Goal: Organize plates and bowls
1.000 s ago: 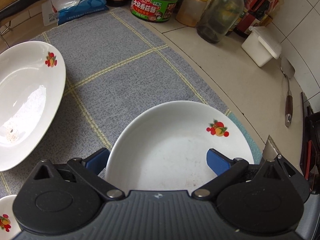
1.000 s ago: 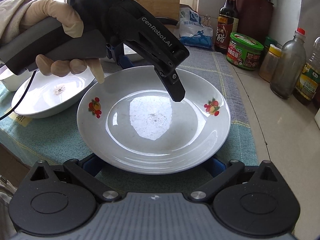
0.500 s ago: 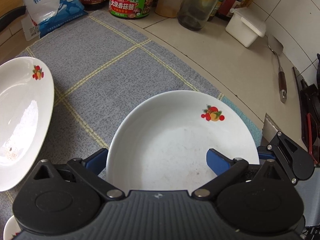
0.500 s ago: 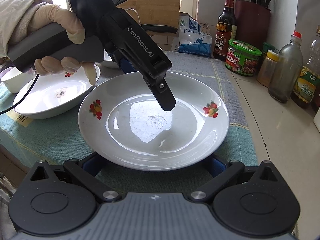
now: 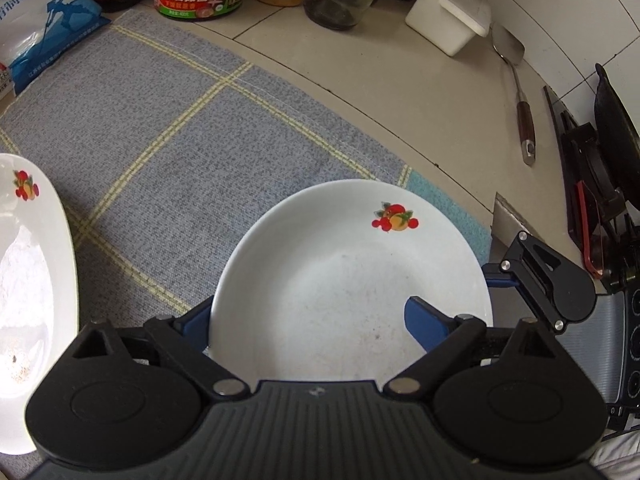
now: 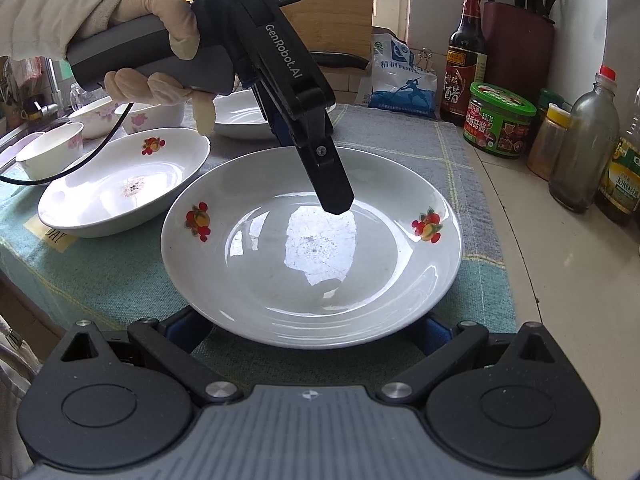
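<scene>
A white plate with fruit prints point(image 6: 312, 248) lies on the checked cloth; it fills the left wrist view too point(image 5: 348, 280). My left gripper point(image 5: 308, 320) straddles its far rim, one blue finger point(image 5: 424, 322) inside the plate, the other outside. From the right wrist view it reaches down over the plate point(image 6: 316, 160). My right gripper point(image 6: 308, 332) is open, its fingers under the near rim. A second fruit-print plate point(image 6: 120, 184) lies to the left, also in the left wrist view point(image 5: 32, 280). A third plate point(image 6: 244, 116) lies behind.
Small bowls point(image 6: 52, 152) stand at far left. A salt bag point(image 6: 400, 80), vinegar bottle point(image 6: 466, 56), green jar point(image 6: 500, 124) and bottles point(image 6: 584, 144) line the back. A white box point(image 5: 448, 20), spatula point(image 5: 520, 100) and black stove point(image 5: 608, 184) are on the right.
The plate has shifted right and slightly lifted with both grippers around it; the left gripper has swung further over the plate, and the left plate and bowls now show more.
</scene>
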{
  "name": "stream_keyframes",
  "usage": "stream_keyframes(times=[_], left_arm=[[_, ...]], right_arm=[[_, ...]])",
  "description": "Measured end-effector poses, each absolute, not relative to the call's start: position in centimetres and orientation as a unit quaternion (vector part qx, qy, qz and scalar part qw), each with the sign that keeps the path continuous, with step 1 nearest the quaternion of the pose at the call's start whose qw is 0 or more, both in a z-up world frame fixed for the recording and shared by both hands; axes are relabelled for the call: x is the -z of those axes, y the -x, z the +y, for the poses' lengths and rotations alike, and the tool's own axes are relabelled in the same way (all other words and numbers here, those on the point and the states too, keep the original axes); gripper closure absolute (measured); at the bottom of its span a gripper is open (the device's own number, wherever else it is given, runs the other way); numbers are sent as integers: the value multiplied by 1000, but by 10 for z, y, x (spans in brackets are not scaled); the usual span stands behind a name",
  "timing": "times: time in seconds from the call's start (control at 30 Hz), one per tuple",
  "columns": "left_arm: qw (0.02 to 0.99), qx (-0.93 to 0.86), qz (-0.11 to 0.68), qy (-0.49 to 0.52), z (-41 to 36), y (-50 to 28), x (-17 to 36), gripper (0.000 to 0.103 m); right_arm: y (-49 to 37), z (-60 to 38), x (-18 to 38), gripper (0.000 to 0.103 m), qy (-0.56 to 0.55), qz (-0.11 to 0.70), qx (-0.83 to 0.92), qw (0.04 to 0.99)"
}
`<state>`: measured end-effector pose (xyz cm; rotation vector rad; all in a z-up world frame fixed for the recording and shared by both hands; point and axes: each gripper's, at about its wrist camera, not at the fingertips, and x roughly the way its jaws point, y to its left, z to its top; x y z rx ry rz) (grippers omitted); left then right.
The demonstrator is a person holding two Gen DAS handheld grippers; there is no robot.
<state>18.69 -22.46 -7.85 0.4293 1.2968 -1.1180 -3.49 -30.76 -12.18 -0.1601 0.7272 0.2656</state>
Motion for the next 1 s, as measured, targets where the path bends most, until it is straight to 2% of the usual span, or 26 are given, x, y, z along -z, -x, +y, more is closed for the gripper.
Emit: stream_keyframes(times=[0.33,1.0], left_arm=[[612,496,583,-196,-231,-191,82,8],[628,506,564,-177,-232,-207,66,8]], right_arm=[[32,-308,122,0,76,359,-130,921],[16,-312,108,0,89,365,-123,919]])
